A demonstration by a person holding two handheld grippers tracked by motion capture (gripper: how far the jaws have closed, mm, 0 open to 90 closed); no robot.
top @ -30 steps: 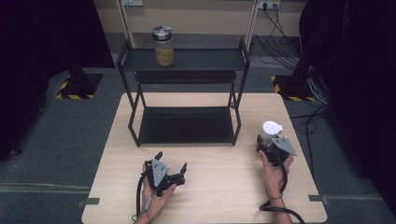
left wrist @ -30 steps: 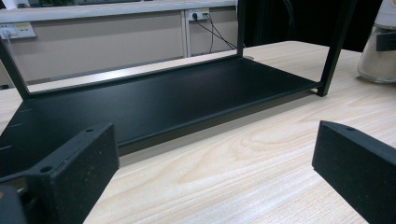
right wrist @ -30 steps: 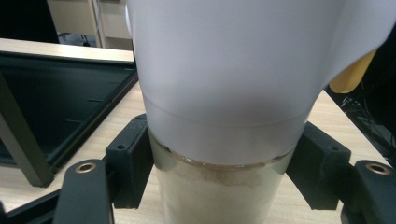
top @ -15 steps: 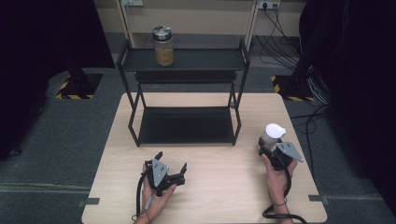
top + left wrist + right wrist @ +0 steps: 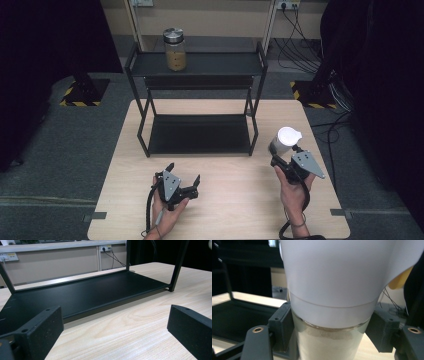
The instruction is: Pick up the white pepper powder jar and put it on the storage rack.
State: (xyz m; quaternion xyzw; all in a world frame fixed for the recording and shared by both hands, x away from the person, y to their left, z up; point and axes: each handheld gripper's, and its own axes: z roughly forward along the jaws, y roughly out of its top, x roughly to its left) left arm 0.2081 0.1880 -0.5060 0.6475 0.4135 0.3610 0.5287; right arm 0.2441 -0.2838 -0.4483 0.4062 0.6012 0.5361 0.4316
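Note:
A glass jar with a white lid (image 5: 286, 140) and pale powder inside is held off the table by my right gripper (image 5: 281, 156), right of the black rack. In the right gripper view the jar (image 5: 329, 340) stands between the jaws, which press on its glass body just under the lid. My left gripper (image 5: 182, 177) rests low over the table in front of the rack, jaws wide apart and empty. In the left gripper view its fingers (image 5: 40, 327) frame bare wood and the rack's lower shelf (image 5: 82, 293).
A black two-tier metal rack (image 5: 200, 90) stands at the table's far middle. A jar with a silver lid and yellow-brown contents (image 5: 175, 49) stands on its top shelf. The light wooden table (image 5: 235, 210) ends near my hands. Cables lie on the floor at the back right.
My right gripper has lifted the white-lidded jar and carried it a little to the right and toward the near edge. The left gripper has stayed where it was.

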